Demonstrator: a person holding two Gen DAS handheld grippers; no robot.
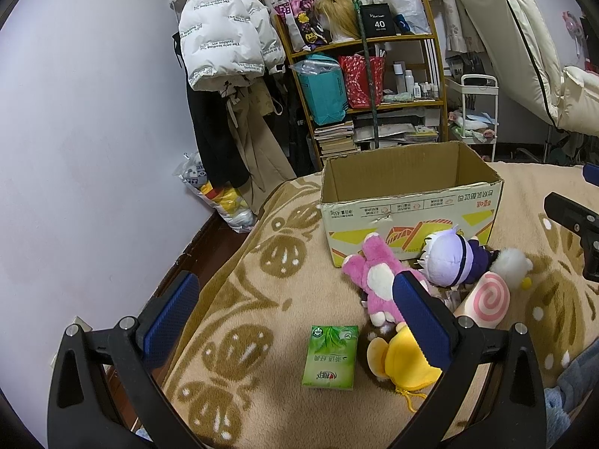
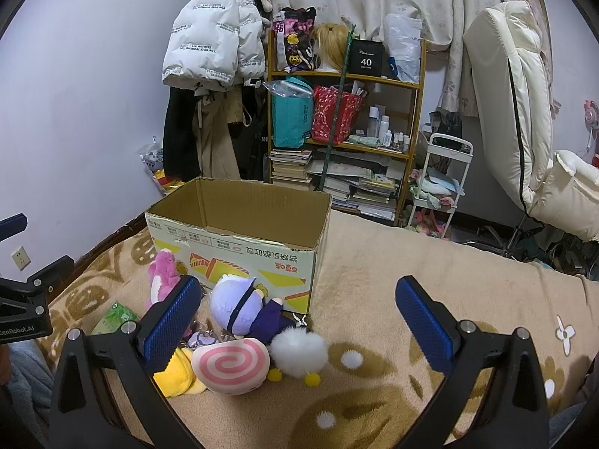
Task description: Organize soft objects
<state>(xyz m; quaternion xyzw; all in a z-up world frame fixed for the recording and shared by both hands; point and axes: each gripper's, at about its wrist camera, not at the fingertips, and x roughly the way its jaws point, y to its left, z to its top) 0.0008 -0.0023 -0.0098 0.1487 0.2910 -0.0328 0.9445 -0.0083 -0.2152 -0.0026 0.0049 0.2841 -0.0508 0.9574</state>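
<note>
An open cardboard box [image 1: 411, 202] [image 2: 239, 235] stands on the bed, and no contents show in it. In front of it lie a pink plush [image 1: 370, 280] [image 2: 163, 273], a purple-haired doll [image 1: 449, 258] [image 2: 239, 310], a pink-swirl roll plush [image 1: 486, 303] [image 2: 228, 368], a white fluffy plush [image 1: 513, 262] [image 2: 299, 350], a yellow plush [image 1: 400, 363] [image 2: 178, 374] and a green tissue pack [image 1: 331, 355] [image 2: 112, 320]. My left gripper [image 1: 295, 310] is open above the tissue pack. My right gripper [image 2: 299, 310] is open over the white plush and doll.
The toys lie on a beige patterned blanket [image 1: 262, 318] [image 2: 449, 280]. The bed's left edge drops beside the wall. Behind the bed stand a cluttered shelf [image 1: 374, 86] [image 2: 344, 119], hanging coats [image 1: 224, 37], a white cart [image 2: 438, 187] and a cream mattress [image 2: 524, 93].
</note>
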